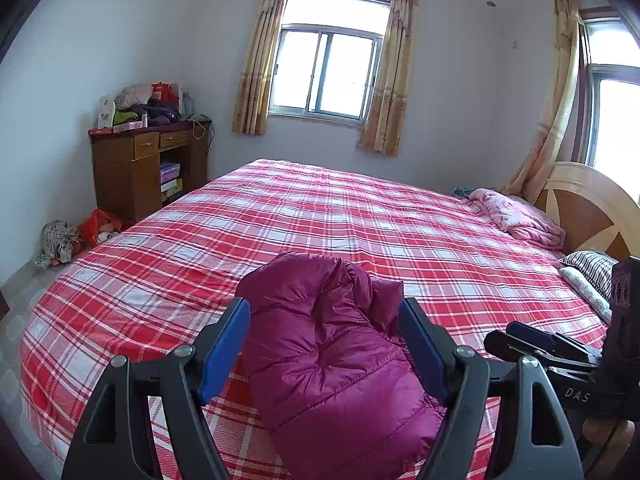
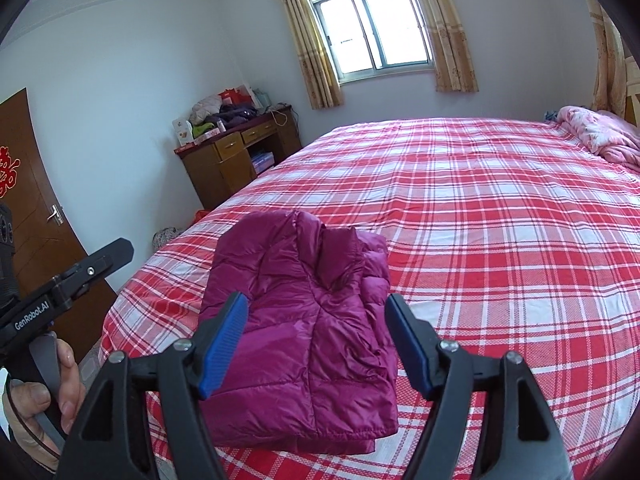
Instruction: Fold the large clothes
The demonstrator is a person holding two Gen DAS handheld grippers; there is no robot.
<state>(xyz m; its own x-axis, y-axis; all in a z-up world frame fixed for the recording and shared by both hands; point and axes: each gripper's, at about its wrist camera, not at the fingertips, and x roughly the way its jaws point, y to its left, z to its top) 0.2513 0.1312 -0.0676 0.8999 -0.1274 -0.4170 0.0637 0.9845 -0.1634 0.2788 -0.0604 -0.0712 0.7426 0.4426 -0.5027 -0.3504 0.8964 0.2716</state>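
Plaid bed [image 2: 500,240], folded magenta jacket [image 2: 304,320] on top.

Red plaid bedsheet [image 1: 320,220], wooden desk [image 1: 140,168], pink blanket [image 1: 520,216], curtained window [image 1: 324,72]

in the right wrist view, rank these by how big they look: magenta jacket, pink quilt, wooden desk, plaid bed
1. plaid bed, fills most of the frame.
2. magenta jacket, though it lies nearest the camera, which inflates it.
3. wooden desk.
4. pink quilt, cut off at the frame edge, so desk versus quilt is unsure.
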